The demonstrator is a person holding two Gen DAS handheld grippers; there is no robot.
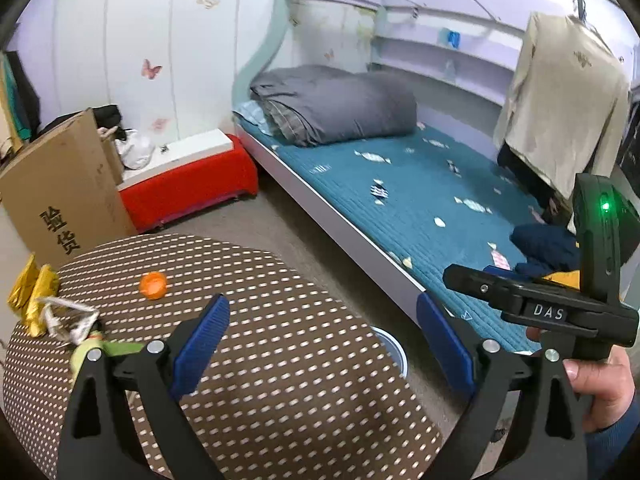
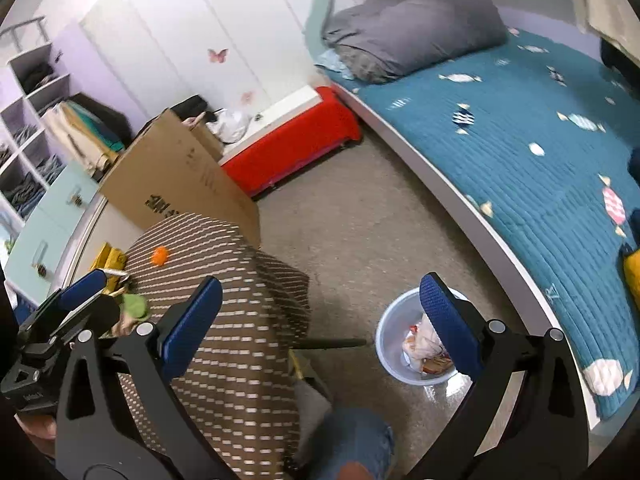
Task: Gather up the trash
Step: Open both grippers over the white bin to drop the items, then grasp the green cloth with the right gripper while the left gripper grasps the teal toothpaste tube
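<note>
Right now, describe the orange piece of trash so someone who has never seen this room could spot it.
Find the round table with the brown cloth patterned in pale dashes, beside the bed. The orange scrap lies alone on the cloth toward the far edge, apart from the gold wrappers and crumpled paper. It is the only small, rounded, bright orange item there.

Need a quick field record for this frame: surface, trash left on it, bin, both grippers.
surface: round table with brown dotted cover
trash on table: orange cap; gold wrappers at far-left edge; crumpled silver wrapper; green scrap
bin: pale blue bin on floor between table and bed, already holds wrappers
left gripper: open, empty, above table
right gripper: open, empty, above the floor between table and bin
</note>
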